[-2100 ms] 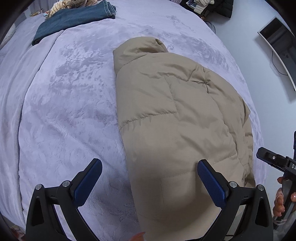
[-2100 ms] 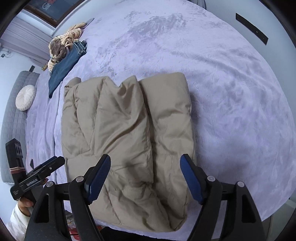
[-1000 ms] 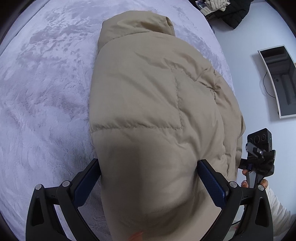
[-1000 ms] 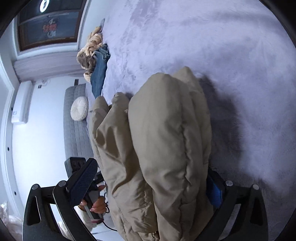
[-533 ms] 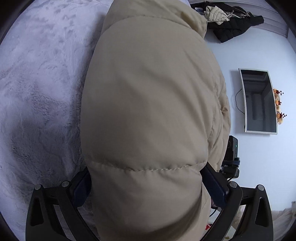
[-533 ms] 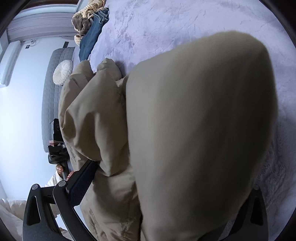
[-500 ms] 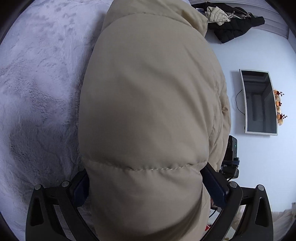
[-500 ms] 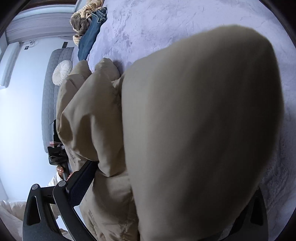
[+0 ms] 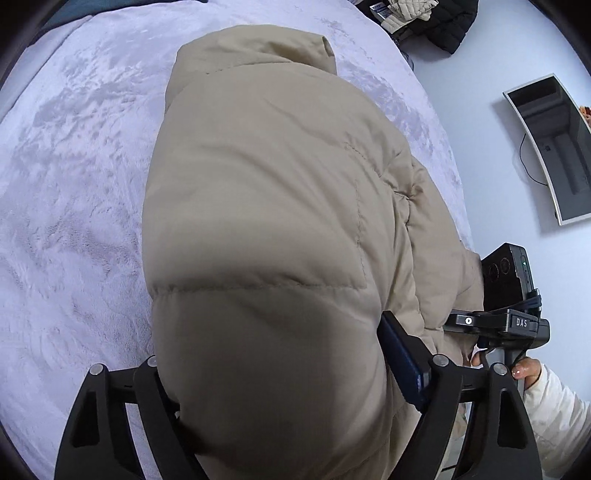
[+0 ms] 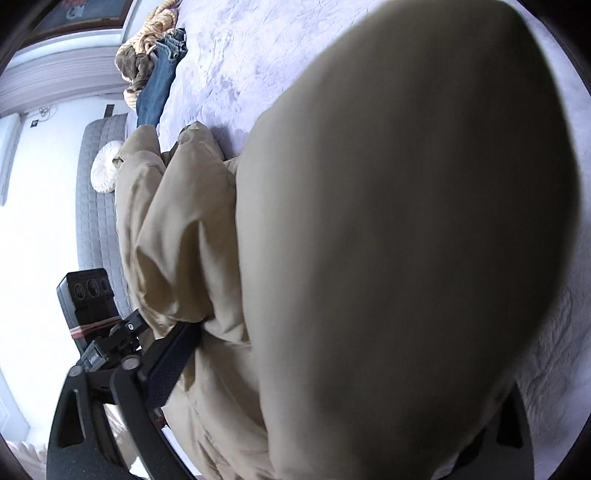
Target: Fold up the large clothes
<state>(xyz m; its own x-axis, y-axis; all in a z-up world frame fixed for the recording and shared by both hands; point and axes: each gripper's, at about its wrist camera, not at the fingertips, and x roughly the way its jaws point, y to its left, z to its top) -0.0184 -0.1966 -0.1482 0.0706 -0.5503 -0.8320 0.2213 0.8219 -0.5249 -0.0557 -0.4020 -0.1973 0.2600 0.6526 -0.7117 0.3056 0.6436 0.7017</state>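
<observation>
A beige puffer jacket (image 9: 258, 166) lies folded lengthwise on the lilac bed cover (image 9: 74, 184), its near end raised off the bed. My left gripper (image 9: 275, 343) has that thick end between its jaws, which are closing. The blue right pad (image 9: 400, 363) presses into the padding and the left pad is buried under it. In the right wrist view the jacket (image 10: 406, 184) fills most of the picture. My right gripper (image 10: 343, 369) is closing on its other corner. One pad (image 10: 173, 354) touches the fabric. The far finger is hidden.
Folded jeans (image 10: 159, 85) and a tan knitted bundle (image 10: 144, 55) lie at the bed's far end. A grey bench with a round white cushion (image 10: 105, 171) stands beside the bed. A screen (image 9: 554, 147) hangs on the wall. Dark clothes (image 9: 436, 18) are piled past the bed.
Both pairs of jaws have narrowed onto the jacket's end. In the left wrist view the jacket has sunk back and more bed shows. The right wrist view is more filled by fabric.
</observation>
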